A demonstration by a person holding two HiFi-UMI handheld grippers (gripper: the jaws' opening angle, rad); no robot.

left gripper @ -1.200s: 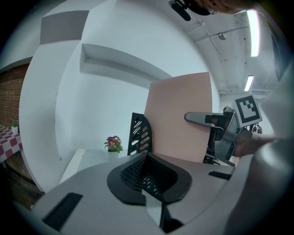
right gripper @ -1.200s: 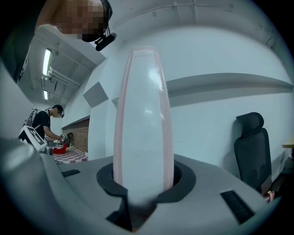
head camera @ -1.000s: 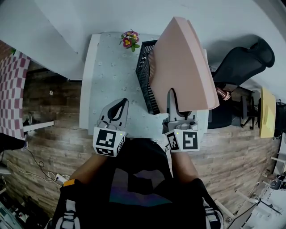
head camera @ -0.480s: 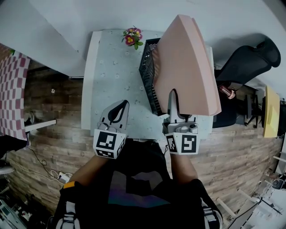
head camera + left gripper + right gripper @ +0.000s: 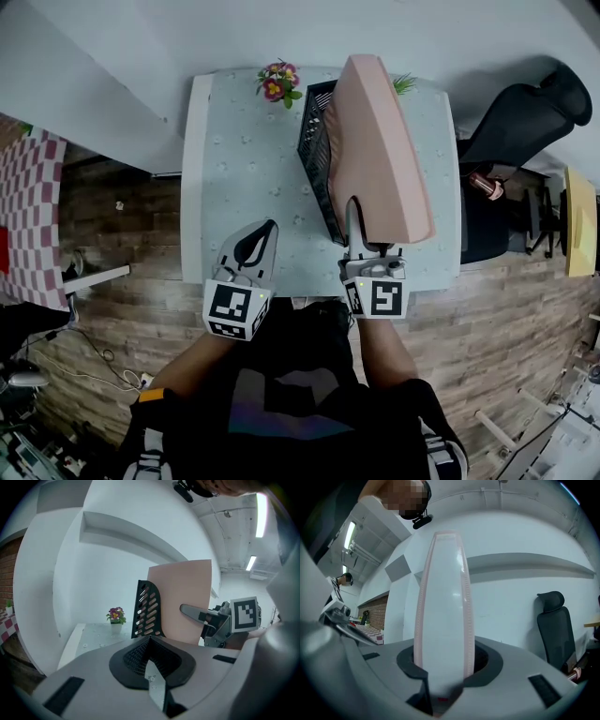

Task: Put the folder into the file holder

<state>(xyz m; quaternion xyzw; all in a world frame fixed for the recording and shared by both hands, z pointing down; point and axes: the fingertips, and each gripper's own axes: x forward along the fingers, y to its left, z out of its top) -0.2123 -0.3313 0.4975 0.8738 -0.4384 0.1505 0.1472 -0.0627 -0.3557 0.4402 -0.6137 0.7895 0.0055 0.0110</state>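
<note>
Folder (image 5: 375,150) stands upright on edge, its lower end apparently down in the holder (image 5: 314,141) and its top leaning to the holder's right. R gripper (image 5: 352,214) is at the holder's near end, on the folder's near edge. Its jaws are opening w/ the folder between them, pads seemingly just touching its faces, prob. letting go since the holder can bear it. L gripper (image 5: 255,246) hangs near-left of the holder, jaws together, empty, kept clear as not needed. Flowers (image 5: 275,82) sit by the holder's far-left corner.
</note>
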